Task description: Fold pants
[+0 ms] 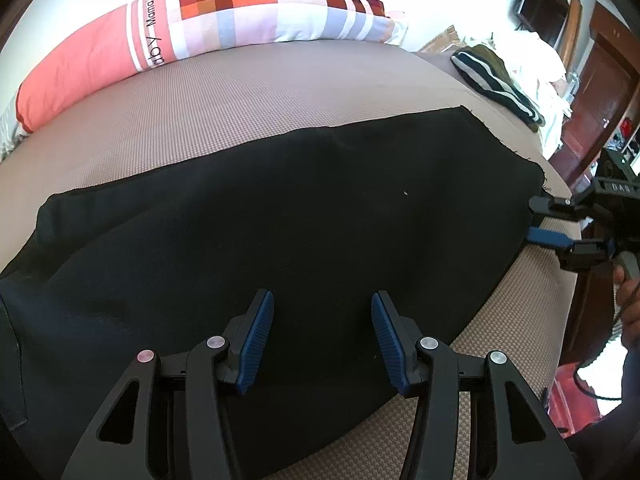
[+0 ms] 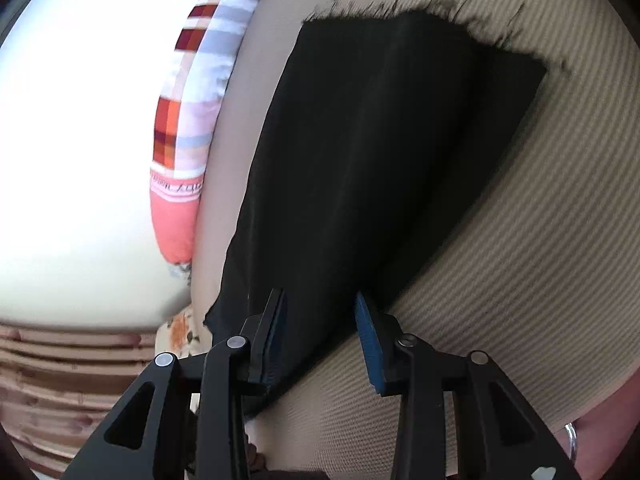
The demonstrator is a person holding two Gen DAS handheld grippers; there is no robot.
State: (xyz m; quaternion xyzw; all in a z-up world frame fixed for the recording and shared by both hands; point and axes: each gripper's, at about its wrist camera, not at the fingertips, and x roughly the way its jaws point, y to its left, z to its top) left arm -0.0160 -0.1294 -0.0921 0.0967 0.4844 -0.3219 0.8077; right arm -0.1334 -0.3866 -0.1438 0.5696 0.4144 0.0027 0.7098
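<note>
Left gripper (image 1: 322, 338): I have it released, over the near edge of the black pants (image 1: 280, 208), lying flat on the tan mattress (image 1: 240, 92), long axis left-right. Right gripper (image 2: 320, 340): spread, straddling the frayed hem end, nearer for my lift.

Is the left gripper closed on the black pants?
No. The left gripper is open, its fingers spread apart above the pants.

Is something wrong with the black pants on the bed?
Yes. One end of the black pants is frayed: loose black threads stick out along that edge onto the tan mattress, so it looks raw-cut. Otherwise they lie flat, and both claws are open.
</note>
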